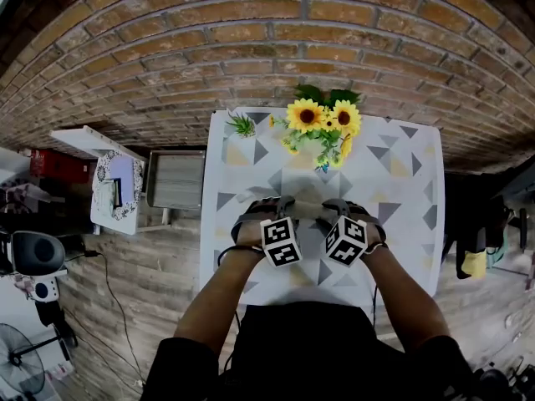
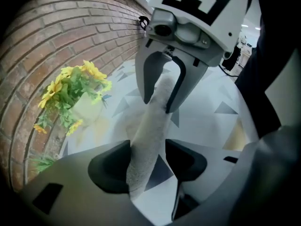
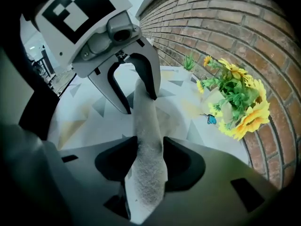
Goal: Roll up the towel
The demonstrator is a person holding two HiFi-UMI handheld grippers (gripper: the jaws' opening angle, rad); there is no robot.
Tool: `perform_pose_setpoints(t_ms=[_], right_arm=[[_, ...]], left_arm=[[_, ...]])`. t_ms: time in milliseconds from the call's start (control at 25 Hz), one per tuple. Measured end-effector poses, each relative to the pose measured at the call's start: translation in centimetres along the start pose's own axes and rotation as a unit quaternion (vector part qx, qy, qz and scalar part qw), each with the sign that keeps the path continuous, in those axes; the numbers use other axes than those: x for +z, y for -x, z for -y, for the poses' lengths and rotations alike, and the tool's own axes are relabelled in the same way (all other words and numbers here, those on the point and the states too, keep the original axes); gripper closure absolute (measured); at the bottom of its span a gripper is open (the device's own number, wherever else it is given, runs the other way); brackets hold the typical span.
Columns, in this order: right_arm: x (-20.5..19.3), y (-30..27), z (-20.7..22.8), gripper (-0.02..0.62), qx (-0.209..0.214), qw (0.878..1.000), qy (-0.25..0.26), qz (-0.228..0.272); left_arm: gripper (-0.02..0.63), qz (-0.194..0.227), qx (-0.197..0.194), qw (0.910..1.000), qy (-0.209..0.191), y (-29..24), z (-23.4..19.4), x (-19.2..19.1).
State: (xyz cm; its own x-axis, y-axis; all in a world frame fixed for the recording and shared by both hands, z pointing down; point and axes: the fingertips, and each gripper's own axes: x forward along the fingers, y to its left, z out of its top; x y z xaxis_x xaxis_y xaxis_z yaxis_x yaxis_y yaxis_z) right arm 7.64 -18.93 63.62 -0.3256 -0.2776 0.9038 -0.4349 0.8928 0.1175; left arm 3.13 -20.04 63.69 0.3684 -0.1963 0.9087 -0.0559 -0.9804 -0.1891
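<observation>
- Head view: dim overall, with strong barrel distortion bowing the brick wall (image 1: 251, 40); the pale table (image 1: 401, 190) is the brightest area.
- Gripper views: black vignetted corners, soft even light, towel (image 3: 149, 168) nap sharp, nearest foreground blurred.

A brick wall (image 1: 251, 40) is seen behind a table (image 1: 410, 224) covered in triangle-patterned cloth, on which sunflowers (image 1: 322, 119) and a small green plant (image 1: 242, 124) are set. The floor (image 1: 150, 266) is laid in wooden planks.
</observation>
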Motion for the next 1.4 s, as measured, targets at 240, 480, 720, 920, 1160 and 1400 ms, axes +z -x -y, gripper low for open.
perform_pose_setpoints(t_ms=[240,480,720,920,1160,1400], right_arm=[[-0.3,0.3,-2.1,0.443,0.023,1.0,0.004,-0.007],[-0.9,1.1,-5.4,0.459,0.02,1.0,-0.009,-0.011],[-1.9,1.8,-10.2,0.465,0.02,0.999,-0.025,-0.022],[-3.2,2.4,-11.6,0.408,-0.034,0.999,-0.02,-0.023],[-3.2,3.5,-7.3,0.359,-0.109,0.993,-0.036,0.011],[-3.8,1.7,-6.3,0.347,-0.084,0.996,-0.03,-0.006]], left_arm=[[0.371,-0.017,-0.02,0.9992,-0.03,-0.4,1.7,-0.7],[0.451,-0.008,-0.027,0.999,-0.036,0.6,4.8,-1.3],[0.482,0.006,-0.034,0.9986,-0.041,2.3,9.0,-2.2],[0.52,-0.004,-0.008,0.9993,-0.036,2.2,10.9,-3.6],[0.43,-0.001,0.101,0.9946,-0.021,3.9,7.5,-2.4],[0.407,-0.03,0.097,0.9945,-0.026,2.2,6.8,-2.2]])
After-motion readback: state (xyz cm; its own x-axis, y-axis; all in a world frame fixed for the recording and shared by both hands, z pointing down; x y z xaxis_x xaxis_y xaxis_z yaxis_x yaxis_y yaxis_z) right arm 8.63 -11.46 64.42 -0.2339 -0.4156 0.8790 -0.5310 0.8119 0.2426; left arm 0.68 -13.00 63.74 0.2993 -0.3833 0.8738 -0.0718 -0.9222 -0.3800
